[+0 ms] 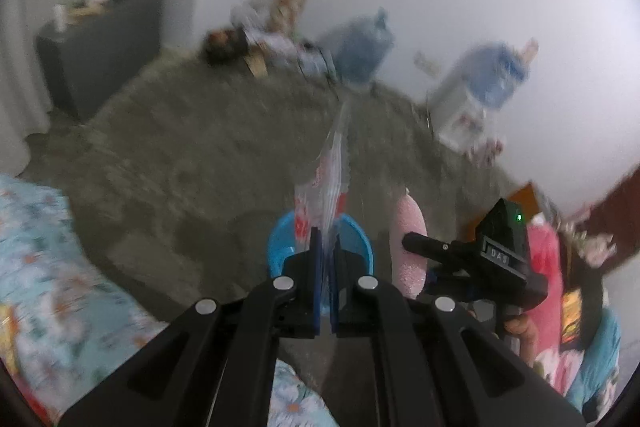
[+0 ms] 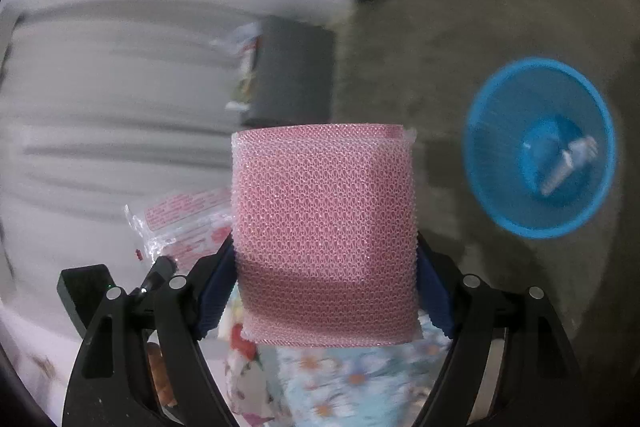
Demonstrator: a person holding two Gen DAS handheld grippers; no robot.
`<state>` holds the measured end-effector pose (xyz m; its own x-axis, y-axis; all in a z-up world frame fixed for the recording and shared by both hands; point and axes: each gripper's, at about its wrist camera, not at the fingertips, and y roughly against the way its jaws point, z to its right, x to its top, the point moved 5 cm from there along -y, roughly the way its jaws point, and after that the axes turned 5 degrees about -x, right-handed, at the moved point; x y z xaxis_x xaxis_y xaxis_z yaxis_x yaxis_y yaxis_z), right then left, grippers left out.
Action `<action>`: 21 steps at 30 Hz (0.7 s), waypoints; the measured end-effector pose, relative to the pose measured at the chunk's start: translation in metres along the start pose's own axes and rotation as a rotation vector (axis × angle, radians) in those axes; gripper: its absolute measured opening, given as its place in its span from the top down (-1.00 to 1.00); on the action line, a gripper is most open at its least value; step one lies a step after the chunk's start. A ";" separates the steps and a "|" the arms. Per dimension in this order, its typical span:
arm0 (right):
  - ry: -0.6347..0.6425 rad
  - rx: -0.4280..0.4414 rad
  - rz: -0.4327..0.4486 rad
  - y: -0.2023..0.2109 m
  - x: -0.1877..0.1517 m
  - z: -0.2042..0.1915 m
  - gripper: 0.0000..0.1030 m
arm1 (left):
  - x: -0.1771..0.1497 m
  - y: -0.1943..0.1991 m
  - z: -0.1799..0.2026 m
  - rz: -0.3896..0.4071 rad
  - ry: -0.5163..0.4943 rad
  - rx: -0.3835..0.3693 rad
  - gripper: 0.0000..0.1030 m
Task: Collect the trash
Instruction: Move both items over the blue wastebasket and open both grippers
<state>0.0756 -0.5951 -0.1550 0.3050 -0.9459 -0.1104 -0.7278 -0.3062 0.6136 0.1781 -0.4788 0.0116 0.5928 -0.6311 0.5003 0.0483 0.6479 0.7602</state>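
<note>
Left gripper is clamped on a clear plastic wrapper directly above the blue basket on the floor, while right gripper grips pink foam netting, the basket lying off to its right, farther away.

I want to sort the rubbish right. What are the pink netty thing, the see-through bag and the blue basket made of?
Pink net sleeve: looks like soft foam mesh, matte, from its puffy open weave.
Clear bag: thin plastic film, glossy and crinkled, with red print.
Blue basket: probably hard plastic, smooth, evenly coloured; blur hides finer detail.
</note>
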 end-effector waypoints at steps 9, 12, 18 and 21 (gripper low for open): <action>-0.227 -0.086 0.002 -0.030 0.047 0.114 -0.50 | -0.015 -0.160 0.014 -0.241 -0.013 -0.017 0.94; -0.253 -0.120 -0.010 -0.044 0.057 0.131 -0.57 | -0.020 -0.206 0.012 -0.297 -0.043 0.008 0.90; -0.294 -0.245 -0.042 -0.082 0.072 0.174 -0.71 | -0.024 -0.236 -0.001 -0.292 -0.051 0.106 0.33; -0.300 -0.279 -0.045 -0.086 0.067 0.184 -0.71 | -0.023 -0.226 -0.002 -0.276 -0.070 0.114 0.30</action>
<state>0.0457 -0.6512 -0.3592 0.1103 -0.9340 -0.3398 -0.5108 -0.3466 0.7867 0.1555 -0.6101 -0.1727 0.5131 -0.8068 0.2929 0.1065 0.3984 0.9110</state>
